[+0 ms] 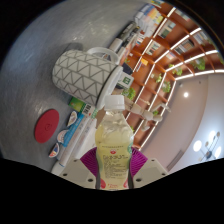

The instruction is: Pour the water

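While gripped: bottle [113,150] (yellowish liq.)

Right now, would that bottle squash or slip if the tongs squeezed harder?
The bottle looks like thin plastic, so it may dent. It seems nearly full, so probably heavy. The tongs hold it at the label, which likely helps.

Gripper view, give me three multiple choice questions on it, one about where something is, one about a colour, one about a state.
1. Where is the bottle?
A. between the fingers
B. beside the red disc
C. on the shelves

2. What colour is the bottle's cap?
A. red
B. white
C. green

3. How does the bottle stand?
A. cap off
B. cap on
C. crushed flat

Answers: 1 A, the gripper has a pink pad at each side of it. 2 B, the cap shows white. 3 B, the cap sits on the neck.
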